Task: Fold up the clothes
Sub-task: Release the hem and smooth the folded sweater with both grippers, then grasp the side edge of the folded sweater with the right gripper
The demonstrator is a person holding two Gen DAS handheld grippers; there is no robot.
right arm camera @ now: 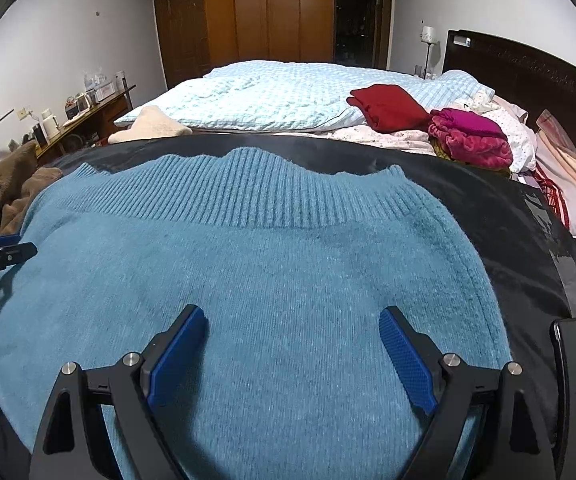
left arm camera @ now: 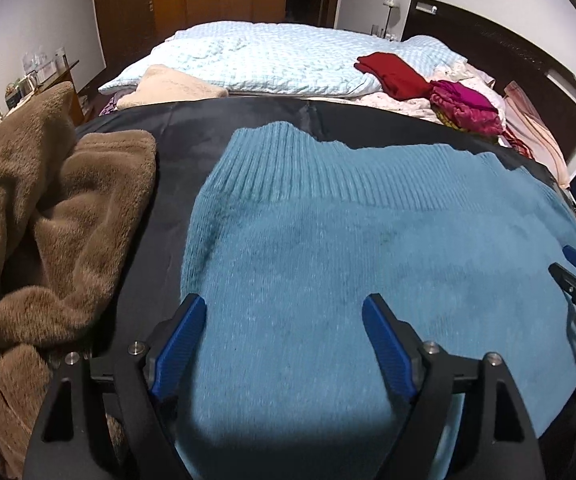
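**Item: blue knit sweater, laid flat, awaiting next fold**

Location: the blue sweater [right arm camera: 256,288] lies spread on a black cloth [right arm camera: 500,216] over the near end of the bed, its ribbed band [right arm camera: 256,192] on the far side, towards the quilt [right arm camera: 280,96].

Left gripper [left arm camera: 284,316]: jaws wide apart, nothing between the pads, poised over the sweater's left part, near its left edge.

Right gripper [right arm camera: 292,328]: jaws likewise wide and empty, poised over the right part.

Adjacent: brown fleece blanket [left arm camera: 48,216], heaped just beside the sweater's left edge; red garment [right arm camera: 388,112] and pink bundle [right arm camera: 468,136], well apart on the bedding.

Handling note, as judgement: the knit looks soft and stretchy. Each claw should pinch an edge cleanly, through all layers at matching points, and both should lift together so the fold line stays straight. Keep the left claw clear of the fleece, which could snag.
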